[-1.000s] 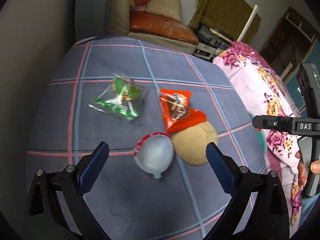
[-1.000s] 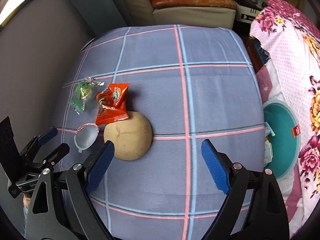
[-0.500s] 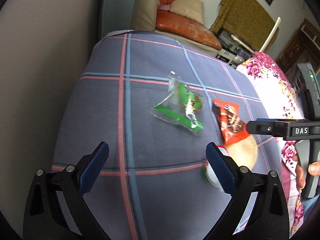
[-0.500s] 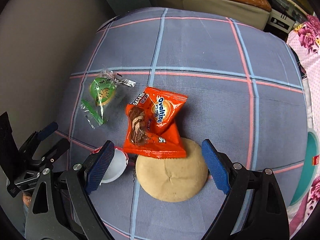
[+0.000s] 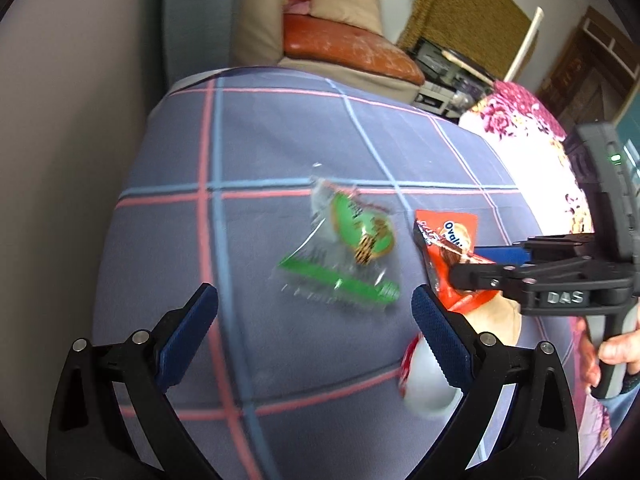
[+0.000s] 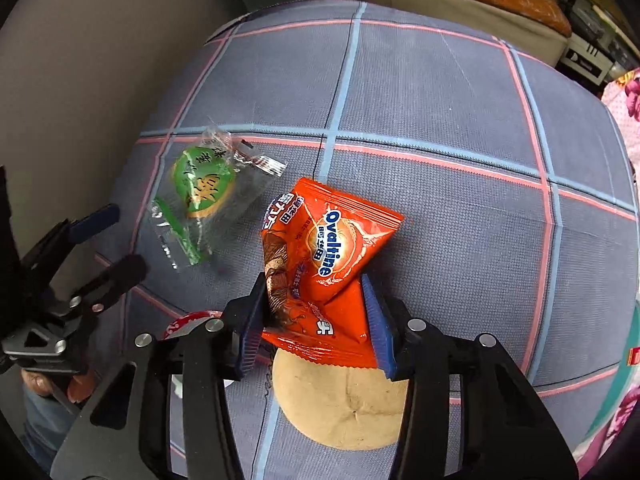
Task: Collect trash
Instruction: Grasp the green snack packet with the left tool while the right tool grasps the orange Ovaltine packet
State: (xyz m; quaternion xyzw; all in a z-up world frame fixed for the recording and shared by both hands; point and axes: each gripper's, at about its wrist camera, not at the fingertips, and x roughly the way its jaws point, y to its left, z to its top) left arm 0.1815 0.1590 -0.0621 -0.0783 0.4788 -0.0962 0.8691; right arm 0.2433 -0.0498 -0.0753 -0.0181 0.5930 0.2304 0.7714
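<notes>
An orange Ovaltine wrapper lies partly on a tan round bun on the blue plaid cloth. My right gripper is shut on the orange wrapper's near end; it also shows in the left wrist view with the wrapper. A clear and green wrapper lies just ahead of my open, empty left gripper, also seen in the right wrist view. A white cup with a red rim lies by the left gripper's right finger.
A wall runs along the left of the cloth. A sofa with an orange cushion stands behind. A floral pink cover lies to the right. A teal round bin sits at the right edge.
My right gripper has come down and closed on the orange wrapper. My left gripper has moved left and closer to the green wrapper, staying open.
</notes>
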